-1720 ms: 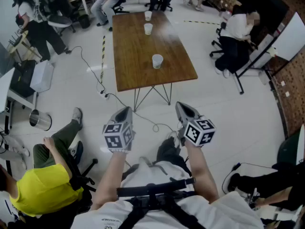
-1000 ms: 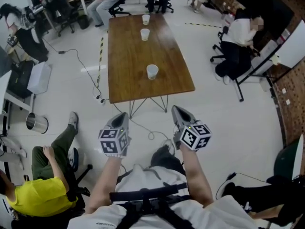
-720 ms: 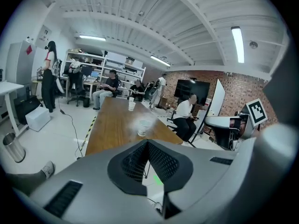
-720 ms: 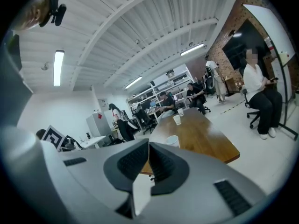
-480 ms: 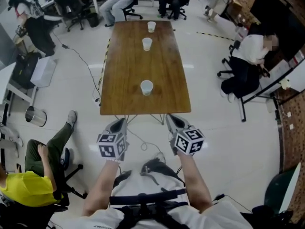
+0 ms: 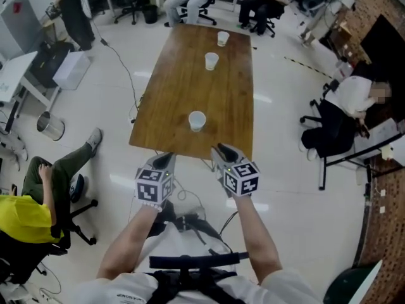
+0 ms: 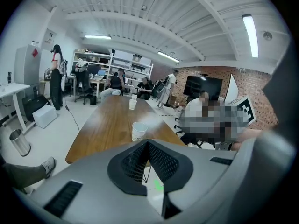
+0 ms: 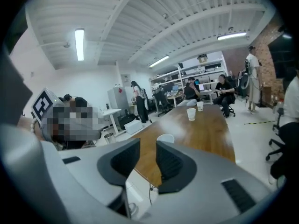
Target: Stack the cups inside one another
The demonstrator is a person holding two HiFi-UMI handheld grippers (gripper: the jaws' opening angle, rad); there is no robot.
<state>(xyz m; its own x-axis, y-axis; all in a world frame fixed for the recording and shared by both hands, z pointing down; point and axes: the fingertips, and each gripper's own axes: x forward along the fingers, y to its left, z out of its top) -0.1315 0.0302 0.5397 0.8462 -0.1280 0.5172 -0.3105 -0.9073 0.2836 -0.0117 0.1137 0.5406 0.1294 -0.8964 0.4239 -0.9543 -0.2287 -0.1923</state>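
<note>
Closest in, the person's bare forearms reach forward. Each hand carries a grey two-jaw tool topped by a cube of black-and-white square markers, and those patterns are the only print clear enough to make out. The left gripper [image 6: 166,159] has its ribbed pads pressed together at the tips with nothing between them. The right gripper [image 6: 221,149] has its jaws standing apart. They have just been opening, and the gap holds nothing. Both point at the near short edge of the long brown wooden table [image 6: 171,87], whose long axis runs straight away from the person, leaning a little to the right in the head view. Level with the grippers on the left, a seated person in a yellow top [image 6: 22,217] faces a round metal bin [image 6: 50,126] on the white floor. On the table, the nearest white paper cup [image 6: 197,121] stands upright with its mouth up, near the close end and about midway across. In the right gripper view it shows just beyond and above the open jaws, untouched. Well apart from it, toward the far end, the middle white paper cup [image 6: 211,61] and the farthest white paper cup [image 6: 223,38] stand upright near each other. The three cups form a line along the table's length, none inside another. Any print on them is too small to tell. To the right sits a person in a white top [image 6: 354,97].
</note>
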